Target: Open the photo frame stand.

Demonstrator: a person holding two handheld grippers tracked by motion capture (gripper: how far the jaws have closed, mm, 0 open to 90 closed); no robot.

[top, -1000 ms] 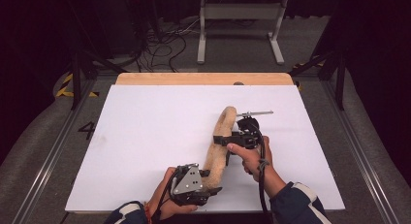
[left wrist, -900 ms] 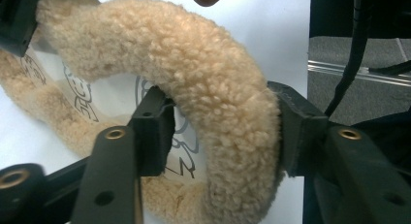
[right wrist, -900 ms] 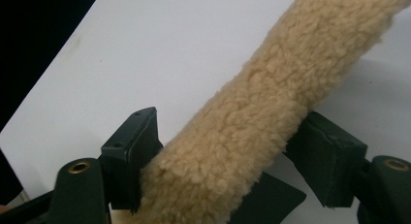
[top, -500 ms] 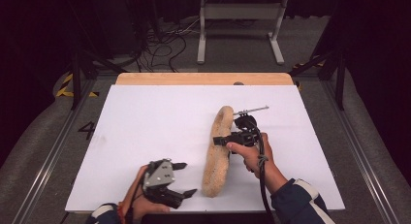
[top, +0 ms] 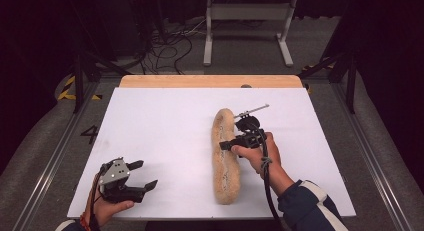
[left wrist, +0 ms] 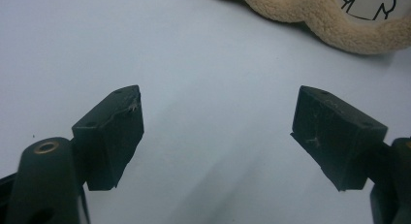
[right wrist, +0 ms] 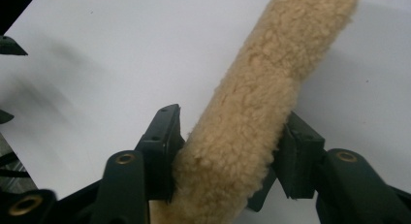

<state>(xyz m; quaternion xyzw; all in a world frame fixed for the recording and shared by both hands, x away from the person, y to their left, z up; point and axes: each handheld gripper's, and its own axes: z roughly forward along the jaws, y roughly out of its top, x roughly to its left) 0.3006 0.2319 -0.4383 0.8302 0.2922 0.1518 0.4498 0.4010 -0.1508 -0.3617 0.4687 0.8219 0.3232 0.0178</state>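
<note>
— two claws on the go. left claw (top: 142, 175) down at the near left corner of the white counter (top: 165, 126), held in a hand (top: 107, 208), jaws wide apart, just been opening, nothing between them.

— seen the same from the left gripper view: left claw (left wrist: 218, 132) gaping over bare white counter (left wrist: 194, 49), both black pads clear of everything. fluffy tan edge of the fleece cover (left wrist: 334, 25) up at the top right, well apart from the pads, with a bit of white printed patch on it.

— and the right claw (top: 222, 145)?

— gripped in the right hand (top: 255, 153), dark blue sleeve (top: 310, 206) with white stripes behind it, cable trailing down the wrist. pointing sideways into the long tan fleece cover (top: 225, 161), about midway along its length. jaws just been closing, fleece between them.

— pressed on it?

— looks so in the right gripper view: right claw (right wrist: 228, 156) with one pad against each side of the fleece cover (right wrist: 252, 112), pile bulging a little around the pads. half closed, holding the fleece.

— lying where, the cover?

— right of centre on the counter, stretched out from far to near, slightly curved, near end close to the front edge. wooden strip (top: 210, 81) along the far edge of the counter, dark floor with cables beyond.
</note>
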